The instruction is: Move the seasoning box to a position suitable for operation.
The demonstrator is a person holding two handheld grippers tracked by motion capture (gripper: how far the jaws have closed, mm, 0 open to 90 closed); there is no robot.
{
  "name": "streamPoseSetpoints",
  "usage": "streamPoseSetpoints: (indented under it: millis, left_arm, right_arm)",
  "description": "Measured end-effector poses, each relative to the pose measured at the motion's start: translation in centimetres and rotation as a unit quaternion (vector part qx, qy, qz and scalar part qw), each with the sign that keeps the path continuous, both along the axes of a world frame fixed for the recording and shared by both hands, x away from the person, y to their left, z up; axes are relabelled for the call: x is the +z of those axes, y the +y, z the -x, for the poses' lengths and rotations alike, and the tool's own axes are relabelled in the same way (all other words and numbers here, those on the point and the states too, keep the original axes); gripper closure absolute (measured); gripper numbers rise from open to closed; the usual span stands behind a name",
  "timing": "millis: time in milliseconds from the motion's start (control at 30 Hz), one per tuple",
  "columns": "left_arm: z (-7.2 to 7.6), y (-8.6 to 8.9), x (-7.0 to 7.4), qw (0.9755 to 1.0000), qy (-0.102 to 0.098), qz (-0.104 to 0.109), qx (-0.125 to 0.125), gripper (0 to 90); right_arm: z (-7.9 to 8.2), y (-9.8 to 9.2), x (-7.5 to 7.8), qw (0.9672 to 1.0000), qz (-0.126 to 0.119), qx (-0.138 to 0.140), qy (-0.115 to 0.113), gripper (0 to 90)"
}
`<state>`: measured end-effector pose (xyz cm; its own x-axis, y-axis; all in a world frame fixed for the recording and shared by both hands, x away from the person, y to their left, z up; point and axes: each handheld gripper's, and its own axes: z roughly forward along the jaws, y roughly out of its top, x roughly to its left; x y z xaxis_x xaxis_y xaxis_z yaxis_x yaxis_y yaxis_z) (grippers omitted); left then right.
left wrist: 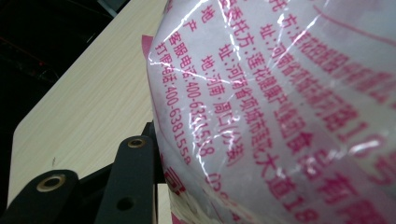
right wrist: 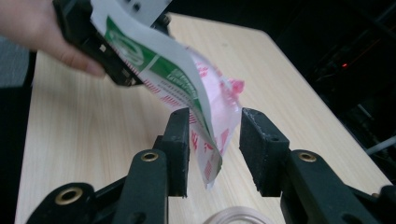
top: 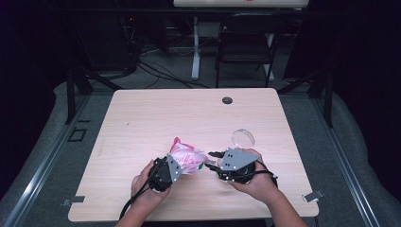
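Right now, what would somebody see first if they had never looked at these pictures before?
First comes the pink and white plastic bag, held up above the near middle of the wooden table by the left tool. Its lower corner hangs between the open jaws of the right tool, without being pinched. A clear round lid lies on the table just beyond the right hand.
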<state>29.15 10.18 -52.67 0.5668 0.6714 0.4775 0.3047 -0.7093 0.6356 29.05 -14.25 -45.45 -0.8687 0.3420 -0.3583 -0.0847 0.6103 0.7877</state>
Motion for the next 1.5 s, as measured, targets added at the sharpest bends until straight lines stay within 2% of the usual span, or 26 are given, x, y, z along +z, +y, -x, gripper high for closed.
streamPoseSetpoints:
  millis: [67,267,300,433,833,933,1133,1300,1400,1500]
  left_arm:
    - [-0.3,-0.2,0.3,1.0000,-0.004,-0.006,-0.004,59.3]
    - [-1.2,-0.7,1.0,0.9998,-0.003,-0.015,-0.011,59.3]
    - [-1.3,-0.8,1.1,0.9998,-0.002,-0.014,-0.011,59.3]
    - [-1.6,-1.2,1.4,0.9997,-0.005,-0.019,-0.015,59.3]
    - [-2.2,-2.3,1.6,0.9988,-0.008,-0.041,-0.025,59.4]
    - [-2.3,-2.4,1.6,0.9987,-0.008,-0.044,-0.025,59.4]
    - [-2.4,-2.6,1.5,0.9985,-0.009,-0.051,-0.020,59.5]
    - [-2.5,-2.6,1.5,0.9981,-0.014,-0.056,-0.022,59.5]
    - [-2.4,-2.6,1.5,0.9976,-0.015,-0.063,-0.022,59.5]
    - [-2.4,-2.6,1.5,0.9975,-0.016,-0.065,-0.023,59.5]
  right_arm:
    - [-0.3,0.1,0.2,0.9999,0.016,0.003,-0.003,63.3]
    - [-0.8,0.2,0.9,0.9994,0.024,0.017,-0.019,58.1]
    - [-0.8,0.3,1.0,0.9987,0.036,0.015,-0.034,57.1]
    - [-0.6,0.3,1.0,0.9974,0.043,0.014,-0.057,57.3]
    - [-0.1,0.0,0.8,0.9952,0.055,0.023,-0.077,63.0]
    - [0.0,0.0,0.8,0.9951,0.062,0.023,-0.074,66.7]
    - [0.0,0.0,0.6,0.9966,0.056,0.021,-0.056,73.3]
    - [0.0,-0.1,0.6,0.9963,0.064,0.023,-0.052,82.0]
    - [0.0,-0.2,0.6,0.9968,0.061,0.022,-0.046,87.8]
    - [0.0,-0.3,0.6,0.9973,0.058,0.022,-0.039,89.1]
